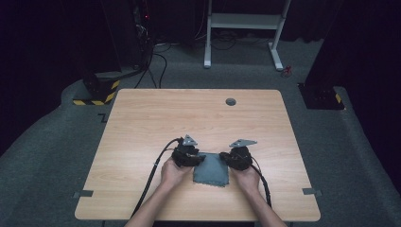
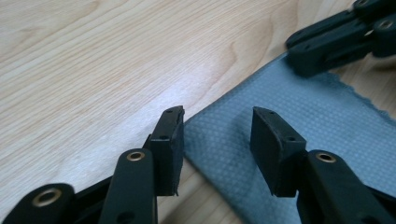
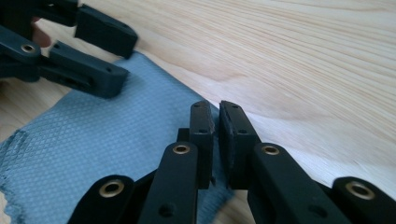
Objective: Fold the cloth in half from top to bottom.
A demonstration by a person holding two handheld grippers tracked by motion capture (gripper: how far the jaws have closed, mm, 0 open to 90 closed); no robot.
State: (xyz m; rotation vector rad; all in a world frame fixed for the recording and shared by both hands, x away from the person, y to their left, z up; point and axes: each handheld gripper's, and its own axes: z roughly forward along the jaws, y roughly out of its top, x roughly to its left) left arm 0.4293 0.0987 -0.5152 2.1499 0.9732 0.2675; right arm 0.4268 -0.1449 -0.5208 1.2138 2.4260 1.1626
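A grey-blue waffle-weave cloth point(image 1: 211, 170) lies flat near the table's front edge, between my two hands. My left gripper point(image 1: 199, 159) is at the cloth's far left corner. In the left gripper view it point(image 2: 217, 120) stands open, its jaws straddling the edge of the cloth point(image 2: 308, 116). My right gripper point(image 1: 227, 158) is at the far right corner. Its jaws point(image 3: 216, 112) are pressed together on the edge of the cloth point(image 3: 107, 135) in the right gripper view. Each view also shows the other gripper point(image 2: 334, 39) point(image 3: 88, 56) farther off.
The light wooden table point(image 1: 189, 113) has a round cable hole point(image 1: 230, 101) near its far edge. Tape tabs point(image 1: 83, 193) mark the front corners. Beyond the table stand a white desk frame point(image 1: 243, 23) and dark equipment with floor cables.
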